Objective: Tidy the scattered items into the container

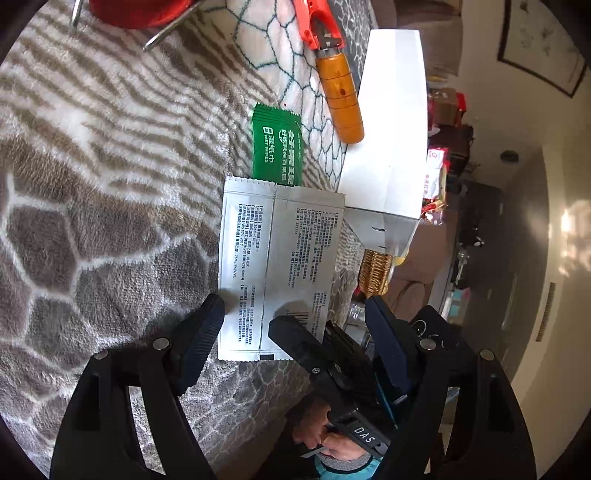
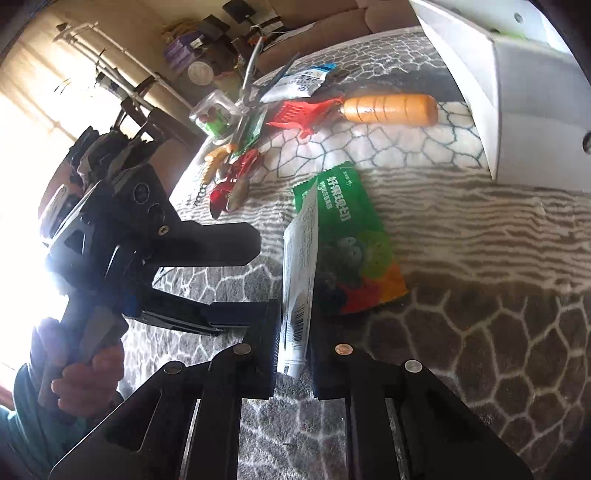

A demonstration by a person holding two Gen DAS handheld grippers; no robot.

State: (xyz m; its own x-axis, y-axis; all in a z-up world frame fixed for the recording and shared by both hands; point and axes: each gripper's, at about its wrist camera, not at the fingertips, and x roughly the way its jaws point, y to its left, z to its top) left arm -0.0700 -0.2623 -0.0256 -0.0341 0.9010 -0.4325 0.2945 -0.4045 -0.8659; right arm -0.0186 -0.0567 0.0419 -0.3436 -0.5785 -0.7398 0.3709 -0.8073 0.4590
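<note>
A white printed sachet [image 1: 280,258] stands on edge over the patterned blanket, and my right gripper [image 2: 295,332] is shut on its lower end. In the right wrist view the sachet [image 2: 299,280] appears edge-on between the pads. My left gripper [image 1: 291,310] is open, its fingers spread on either side of the sachet and of the right gripper [image 1: 295,336], without touching them. A green wet-wipes packet [image 1: 277,147] lies flat just beyond the sachet. The white box [image 1: 391,129] stands farther off, with an orange-handled tool [image 1: 340,99] beside it.
Across the blanket [image 2: 480,350] lie a red bottle opener [image 2: 236,177], a corkscrew [image 2: 210,166], a glass jar [image 2: 214,114], metal tongs [image 2: 251,66] and another sachet [image 2: 299,83]. A red stool [image 1: 140,14] stands at the far edge. A hand [image 2: 85,373] grips the left gripper's handle.
</note>
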